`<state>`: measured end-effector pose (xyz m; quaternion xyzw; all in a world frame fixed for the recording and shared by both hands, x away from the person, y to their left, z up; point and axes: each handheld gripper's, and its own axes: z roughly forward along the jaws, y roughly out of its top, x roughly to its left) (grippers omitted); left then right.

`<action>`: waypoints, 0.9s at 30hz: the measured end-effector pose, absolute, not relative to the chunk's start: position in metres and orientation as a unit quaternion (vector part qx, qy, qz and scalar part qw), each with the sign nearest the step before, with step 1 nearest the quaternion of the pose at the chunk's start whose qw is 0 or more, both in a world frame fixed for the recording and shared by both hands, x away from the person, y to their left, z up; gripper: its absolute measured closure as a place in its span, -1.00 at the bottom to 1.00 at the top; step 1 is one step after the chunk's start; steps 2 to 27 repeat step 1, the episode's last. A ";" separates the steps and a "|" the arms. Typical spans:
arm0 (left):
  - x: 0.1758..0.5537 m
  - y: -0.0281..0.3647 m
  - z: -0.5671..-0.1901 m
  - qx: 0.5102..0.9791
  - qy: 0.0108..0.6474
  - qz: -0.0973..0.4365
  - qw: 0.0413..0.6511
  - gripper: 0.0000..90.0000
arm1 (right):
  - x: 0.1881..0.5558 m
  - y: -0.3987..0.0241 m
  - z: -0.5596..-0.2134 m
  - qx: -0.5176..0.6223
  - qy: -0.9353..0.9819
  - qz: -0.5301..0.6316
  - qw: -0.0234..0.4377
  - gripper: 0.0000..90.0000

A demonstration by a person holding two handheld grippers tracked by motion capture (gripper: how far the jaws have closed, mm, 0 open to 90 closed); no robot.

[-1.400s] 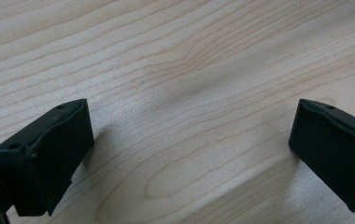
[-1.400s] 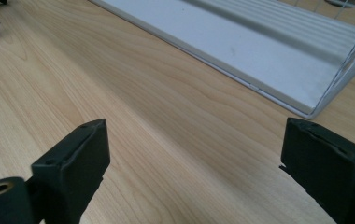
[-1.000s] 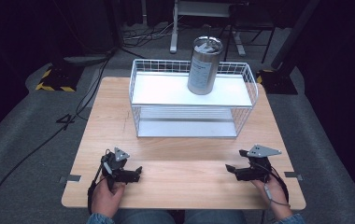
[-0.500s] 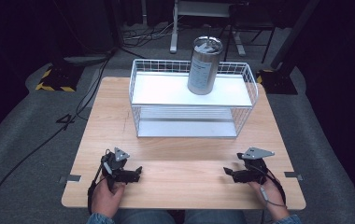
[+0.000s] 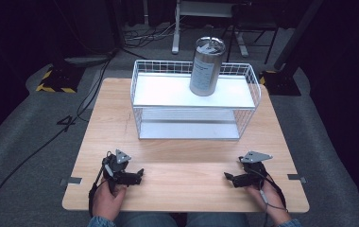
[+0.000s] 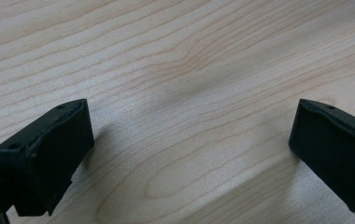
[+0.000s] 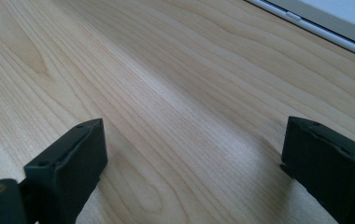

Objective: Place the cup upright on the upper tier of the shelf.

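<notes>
- Left gripper (image 5: 137,176): jaws wide apart, nothing btwn them; low over the wooden table (image 5: 111,123), at its near-left part, in front of the wire rack (image 5: 140,106) and well apart from it.
- Left gripper view: both black jaws spread w/ only bare wood grain btwn; the tips look close to the tabletop, contact can't be told.
- Left hand (image 5: 106,198) grips it from the table's near edge; grey three-cornered plate sits on top.
- Right gripper (image 5: 228,177): jaws also wide apart, holding nothing; near-right part of table, in front of rack's right end, well apart from it.
- Right gripper view: bare wood btwn jaws; a pale edge, prob. the rack's base, shows at top right.
- Right hand (image 5: 269,201) holds it, cable trailing back.
- Rack stands at the table's far middle, two levels, white shelf on top.
- Metal canister (image 5: 207,66) stands upright on the rack's top shelf, right of centre, by the back rim.
</notes>
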<state>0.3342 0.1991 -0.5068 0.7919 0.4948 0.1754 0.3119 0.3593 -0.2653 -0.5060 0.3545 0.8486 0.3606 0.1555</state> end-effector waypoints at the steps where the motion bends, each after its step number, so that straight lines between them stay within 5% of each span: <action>1: 0.334 0.199 -0.507 0.792 0.495 0.175 0.312 -0.99 | 0.359 -0.265 -0.506 0.355 0.848 0.361 0.156 -0.84; 27: 0.334 0.199 -0.507 0.792 0.495 0.175 0.312 -0.99 | 0.359 -0.265 -0.506 0.355 0.848 0.361 0.156 -0.84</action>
